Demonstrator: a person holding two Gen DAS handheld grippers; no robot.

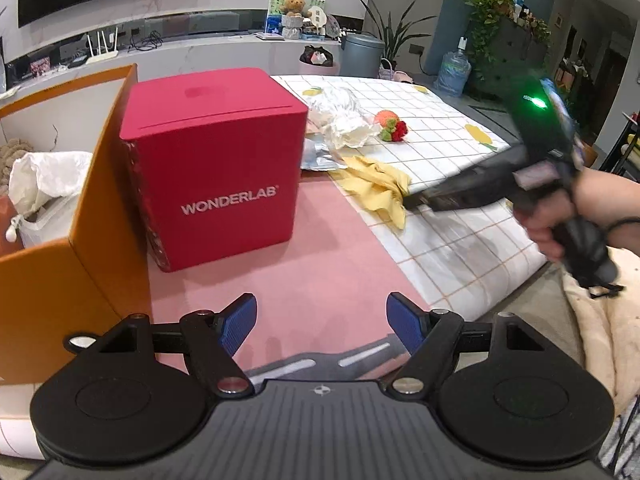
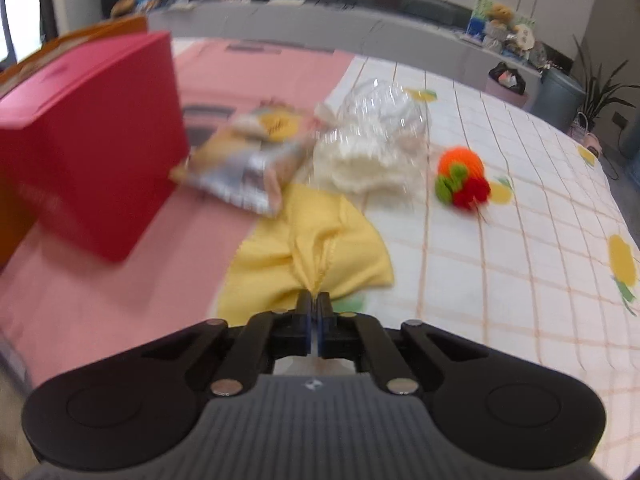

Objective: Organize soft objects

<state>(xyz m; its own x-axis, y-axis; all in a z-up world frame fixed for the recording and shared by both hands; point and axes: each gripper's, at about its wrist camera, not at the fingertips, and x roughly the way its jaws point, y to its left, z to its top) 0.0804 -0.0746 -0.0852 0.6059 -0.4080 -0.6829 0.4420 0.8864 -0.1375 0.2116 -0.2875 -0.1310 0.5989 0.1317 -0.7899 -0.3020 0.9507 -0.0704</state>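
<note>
My left tongs [image 1: 322, 326] are sitting nearest the lens, their blue pads spread wide apart with nothing between them, hanging over the pink blanket [image 1: 320, 256].

I am taking the red box [image 1: 214, 164] marked WONDERLAB as my landmark. It is standing upright on the pink blanket. The white checked sheet [image 1: 440, 136] with yellow fruit prints is lying to the right of the box and behind it. The orange carton [image 1: 104, 200] is standing just to the left of the box, its wall nearly touching it, and a white drawstring bag [image 1: 44, 184] is resting inside.

The yellow cloth [image 2: 312, 256] is lying to the right of the box, crumpled across the seam where pink blanket meets checked sheet. My right tongs [image 2: 314, 304] are pinched together on a gathered fold of its near edge; in the left view a hand [image 1: 560, 216] is gripping that tool's handle.

A silver snack packet [image 2: 248, 168] is lying just behind the box's right corner, with a white fluffy piece in clear wrap [image 2: 372, 148] beside it, farther right. The small orange, green and red knitted toy [image 2: 460, 180] is sitting farthest right of the box, well apart from it.
</note>
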